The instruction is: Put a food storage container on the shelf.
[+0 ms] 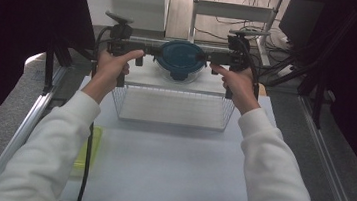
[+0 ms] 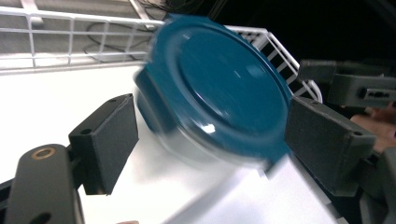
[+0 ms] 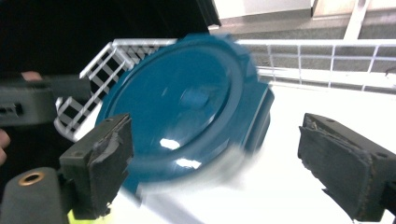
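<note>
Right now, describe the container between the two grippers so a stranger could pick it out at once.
Start at the white table and find the white wire basket at its far end. Just beyond the basket, between the left gripper and right gripper, is the round clear container. Its dark teal lid with side clips sets it apart.

Your 2 forearms reach forward in white sleeves, hands raised level with each other. Left gripper [image 1: 147, 53] points inward to the right, jaws apart. Right gripper [image 1: 210, 59] points inward to the left, jaws spread wide. Each hand wraps its handle, thumbs inward.
</note>
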The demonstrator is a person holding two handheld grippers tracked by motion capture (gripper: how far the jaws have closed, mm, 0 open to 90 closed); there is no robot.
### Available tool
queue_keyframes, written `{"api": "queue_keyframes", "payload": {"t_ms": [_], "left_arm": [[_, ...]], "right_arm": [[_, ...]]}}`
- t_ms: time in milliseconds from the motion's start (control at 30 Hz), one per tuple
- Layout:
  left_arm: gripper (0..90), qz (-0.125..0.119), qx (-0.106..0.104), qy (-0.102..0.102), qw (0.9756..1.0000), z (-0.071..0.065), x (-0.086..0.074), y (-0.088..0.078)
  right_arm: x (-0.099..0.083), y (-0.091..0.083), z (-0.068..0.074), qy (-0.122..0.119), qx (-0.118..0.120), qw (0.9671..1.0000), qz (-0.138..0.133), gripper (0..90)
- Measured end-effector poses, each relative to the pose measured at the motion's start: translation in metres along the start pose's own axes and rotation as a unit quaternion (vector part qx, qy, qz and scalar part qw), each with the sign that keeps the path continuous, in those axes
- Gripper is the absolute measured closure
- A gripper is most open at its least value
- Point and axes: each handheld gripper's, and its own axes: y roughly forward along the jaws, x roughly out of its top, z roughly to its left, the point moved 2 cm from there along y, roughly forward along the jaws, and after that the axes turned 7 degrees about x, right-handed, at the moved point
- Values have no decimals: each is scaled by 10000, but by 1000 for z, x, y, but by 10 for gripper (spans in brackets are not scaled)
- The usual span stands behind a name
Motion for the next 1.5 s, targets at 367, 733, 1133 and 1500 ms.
{"api": "queue_keyframes", "payload": {"t_ms": [367, 733, 1133, 1500], "left_arm": [[213, -144, -307, 729, 9968, -51, -99, -42], [231, 285, 206, 1259, 9914, -60, -196, -40], [241, 741, 497, 1105, 9899, -41, -251, -32], [244, 937, 584, 1114, 9876, -29, -263, -27]], "right_arm": [[-89, -63, 25, -701, 281, 9971, -105, 191], [-182, -90, 18, -863, 332, 9957, 104, 226], [-246, -71, 10, -801, 129, 9938, 760, 242], [-270, -65, 6, -837, 91, 9910, 1036, 245]]}}
